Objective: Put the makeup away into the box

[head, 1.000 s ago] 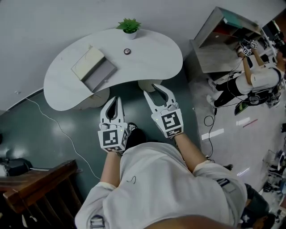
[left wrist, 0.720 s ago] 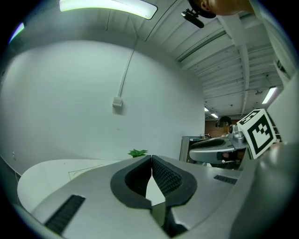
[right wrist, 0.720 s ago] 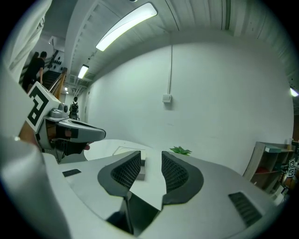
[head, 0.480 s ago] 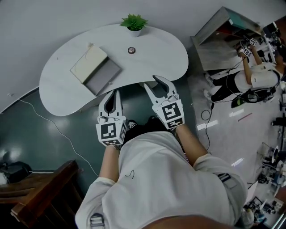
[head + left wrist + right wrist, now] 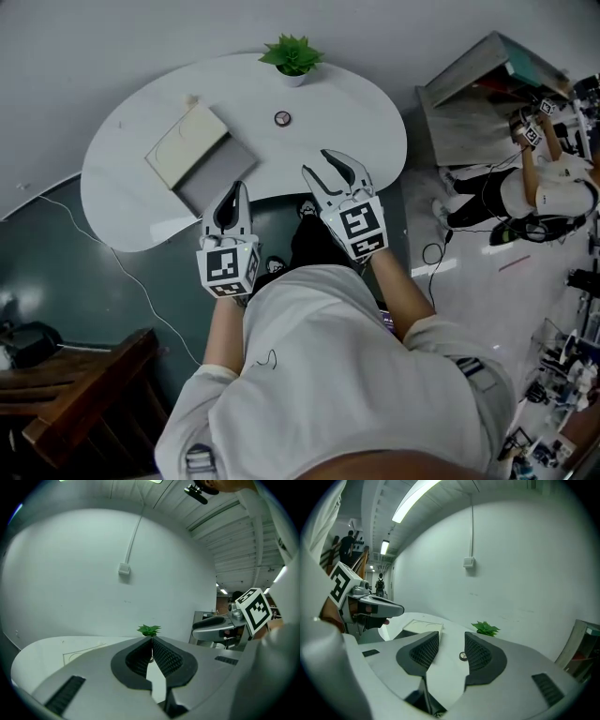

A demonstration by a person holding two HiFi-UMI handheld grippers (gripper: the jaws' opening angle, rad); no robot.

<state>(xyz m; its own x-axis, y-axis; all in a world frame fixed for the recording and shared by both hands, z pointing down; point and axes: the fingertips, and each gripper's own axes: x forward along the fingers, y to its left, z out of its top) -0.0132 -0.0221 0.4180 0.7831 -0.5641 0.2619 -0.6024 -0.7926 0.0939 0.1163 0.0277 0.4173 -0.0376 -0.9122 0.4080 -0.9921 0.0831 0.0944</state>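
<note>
A small round makeup compact (image 5: 282,118) lies on the white kidney-shaped table (image 5: 356,112), also seen between the jaws' line of sight in the right gripper view (image 5: 462,656). The open box (image 5: 192,155), with a cream lid and a grey tray, sits on the table's left half (image 5: 423,626). My left gripper (image 5: 232,190) hovers at the table's near edge, in front of the box, its jaws shut on nothing (image 5: 151,641). My right gripper (image 5: 317,164) is over the near edge, short of the compact. Its jaws (image 5: 451,639) have just been opening and nothing is between them.
A small potted green plant (image 5: 293,58) stands at the table's far edge by the wall. To the right stand a grey cabinet (image 5: 478,103) and another person (image 5: 534,187) with grippers. A wooden piece of furniture (image 5: 75,394) is at the lower left, and a cable (image 5: 122,272) runs across the floor.
Both grippers have moved forward, from over the floor to the table's near edge. The right gripper's jaws stand wider apart than before. The left jaws remain shut.
</note>
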